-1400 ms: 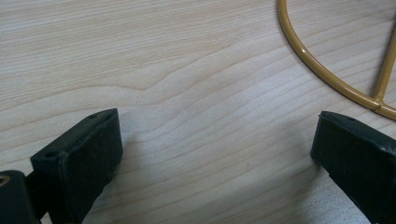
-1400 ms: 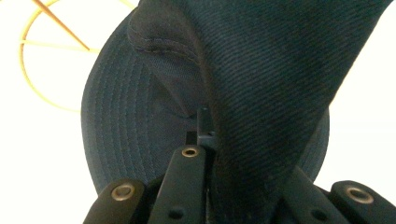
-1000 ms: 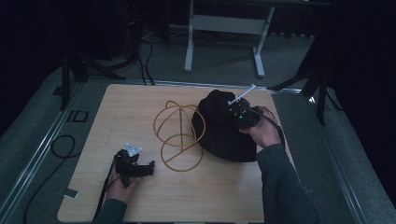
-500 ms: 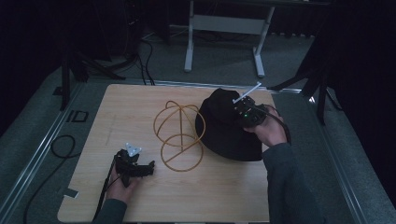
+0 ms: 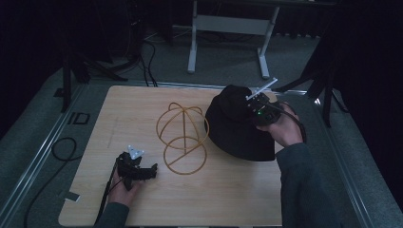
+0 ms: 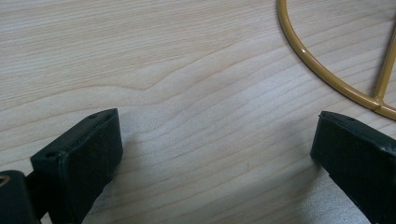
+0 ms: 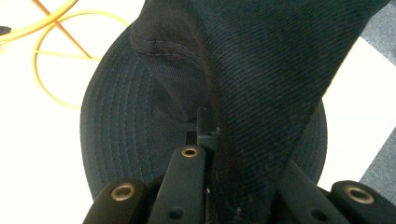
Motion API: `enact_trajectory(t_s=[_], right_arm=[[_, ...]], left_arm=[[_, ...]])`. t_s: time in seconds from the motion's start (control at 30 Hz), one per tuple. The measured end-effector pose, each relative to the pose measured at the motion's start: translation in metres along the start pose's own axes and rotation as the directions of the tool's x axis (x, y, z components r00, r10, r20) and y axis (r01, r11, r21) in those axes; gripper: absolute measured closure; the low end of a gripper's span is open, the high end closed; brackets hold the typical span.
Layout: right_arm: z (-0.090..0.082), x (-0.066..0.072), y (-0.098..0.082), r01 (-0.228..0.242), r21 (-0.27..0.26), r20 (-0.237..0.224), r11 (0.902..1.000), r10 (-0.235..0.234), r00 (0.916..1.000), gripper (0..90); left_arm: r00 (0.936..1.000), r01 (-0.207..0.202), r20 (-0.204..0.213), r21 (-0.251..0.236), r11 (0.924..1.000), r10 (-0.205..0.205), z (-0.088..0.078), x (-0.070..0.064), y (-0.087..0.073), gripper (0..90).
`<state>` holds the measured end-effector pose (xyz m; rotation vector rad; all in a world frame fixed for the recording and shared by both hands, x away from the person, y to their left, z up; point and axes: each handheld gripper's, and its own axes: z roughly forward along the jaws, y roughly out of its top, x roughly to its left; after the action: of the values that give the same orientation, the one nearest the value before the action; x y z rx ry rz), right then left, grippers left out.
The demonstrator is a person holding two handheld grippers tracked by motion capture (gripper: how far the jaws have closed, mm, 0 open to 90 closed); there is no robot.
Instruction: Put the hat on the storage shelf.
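Hat (image 5: pixel 237 128) is seen on the table's (image 5: pixel 95 123) right half in the high view, crown pinched by the right gripper (image 5: pixel 254 107). In the right gripper view, black twill with a stitched brim is clamped between closed jaws. Left gripper (image 6: pixel 215 154) rests wide apart on bare pale woodgrain, beside the yellow wire frame (image 5: pixel 183 137), a domed cage on a ring.

Black hat (image 7: pixel 261 70): matt woven cloth with a fine diagonal twill; brim (image 7: pixel 112 135) shows concentric rows of stitching. Wire stand (image 5: pixel 183 137): thin rod, smooth and glossy, coated mustard yellow. Table (image 6: pixel 187 70): pale wood with visible wavy grain and a smooth, low-sheen finish. Right gripper (image 7: pixel 205 135): black matt links with brass-coloured rivets. Left gripper (image 6: pixel 215 154): matt black pads, slightly rough.
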<state>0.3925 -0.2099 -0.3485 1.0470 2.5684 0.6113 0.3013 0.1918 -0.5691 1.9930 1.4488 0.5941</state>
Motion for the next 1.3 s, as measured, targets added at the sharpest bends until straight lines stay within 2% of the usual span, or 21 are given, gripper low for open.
enact_trajectory(t_s=[0.43,0.67,0.87,1.3], right_arm=[[-0.016,-0.006,0.0,0.011,-0.034,-0.017,0.9994,-0.012,0.9998,87.3],[-0.022,-0.007,-0.001,0.028,-0.036,-0.023,0.999,-0.029,0.9993,87.4],[-0.029,-0.012,-0.004,0.016,-0.057,-0.037,0.9982,-0.018,0.9992,87.4],[-0.044,-0.016,-0.007,0.005,-0.099,-0.033,0.995,-0.008,0.9994,87.3]], left_arm=[[1.0,-0.001,0.0,0.0,1.0,0.001,0.0,0.0,0.0,2.4],[1.0,-0.001,0.0,0.0,1.0,0.001,0.0,0.0,0.0,2.4],[1.0,-0.001,0.0,0.0,1.0,0.001,0.0,0.0,0.0,2.4],[1.0,-0.003,0.001,0.003,1.0,0.003,0.0,0.0,0.0,2.4]])
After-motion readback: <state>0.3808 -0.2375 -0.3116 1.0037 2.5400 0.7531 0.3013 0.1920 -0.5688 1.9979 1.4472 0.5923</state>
